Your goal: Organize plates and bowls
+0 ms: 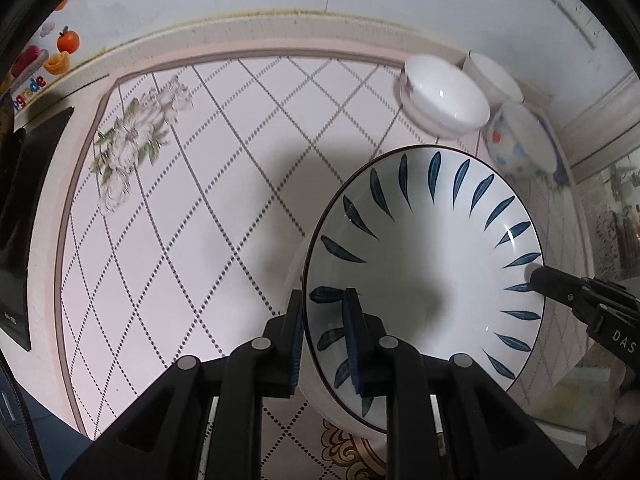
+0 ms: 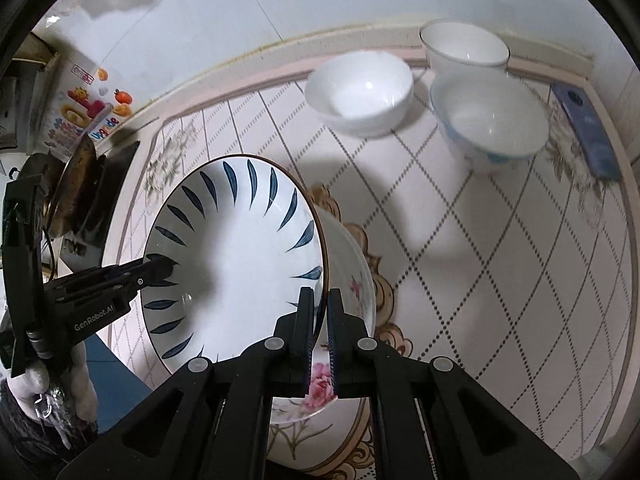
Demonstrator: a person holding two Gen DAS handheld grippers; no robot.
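I've got the white, blue-leaf-patterned ceramic plate point(image 1: 424, 264) over the tiled surface point(image 1: 192, 216), left claw point(image 1: 324, 344) clenched at nine o'clock, right claw point(image 2: 320, 340) at three; keep both level.

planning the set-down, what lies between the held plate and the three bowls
Bare patterned tabletop only, between the plate and the bowls; the right wrist view shows it best.

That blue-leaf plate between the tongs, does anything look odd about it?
No damage shows. The blue-leaf plate hangs tilted above the table, pinched at opposite rims by the left tongs and right tongs.
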